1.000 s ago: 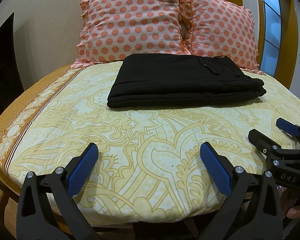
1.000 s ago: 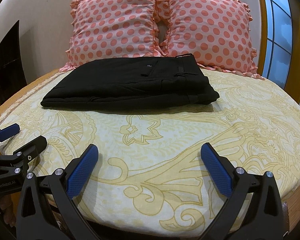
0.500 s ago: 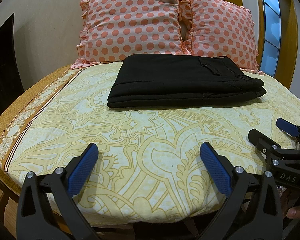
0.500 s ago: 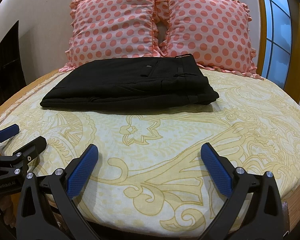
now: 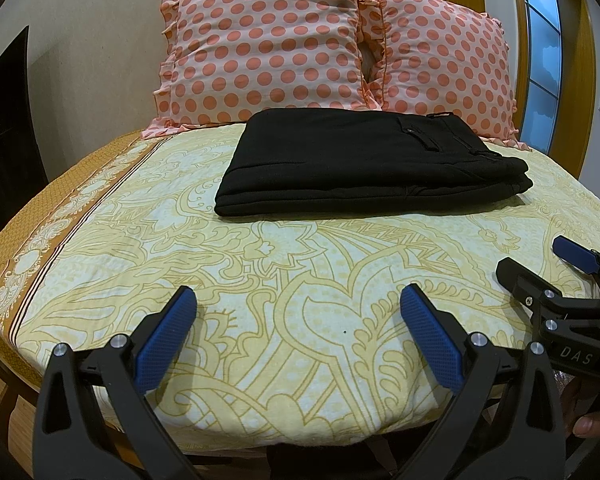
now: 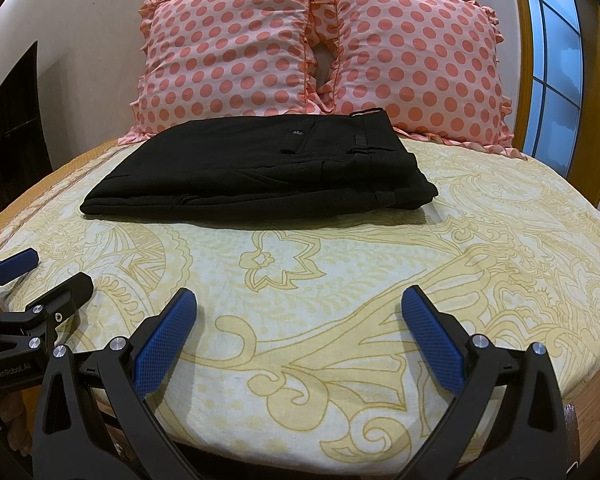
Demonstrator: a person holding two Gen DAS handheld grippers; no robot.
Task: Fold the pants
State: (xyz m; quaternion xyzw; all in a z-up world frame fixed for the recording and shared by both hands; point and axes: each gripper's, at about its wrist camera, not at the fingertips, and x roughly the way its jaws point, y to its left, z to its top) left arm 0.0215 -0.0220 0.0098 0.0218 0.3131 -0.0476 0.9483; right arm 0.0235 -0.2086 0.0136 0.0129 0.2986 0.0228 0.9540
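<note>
On bed (image 5: pixel 300 280), folded pants (image 5: pixel 364 164) lie near pillows; both grippers wide open, empty.

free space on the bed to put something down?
Bare sheet between the folded pants and both open grippers, left gripper, right gripper. Also right of the pants. Crowded behind: pillows sit right behind the pants.

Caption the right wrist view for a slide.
Open right gripper over patterned bedsheet, folded black pants ahead.

Bed (image 5: pixel 148 280) under folded pants (image 5: pixel 364 164), pillows (image 5: pixel 268 44)
</note>
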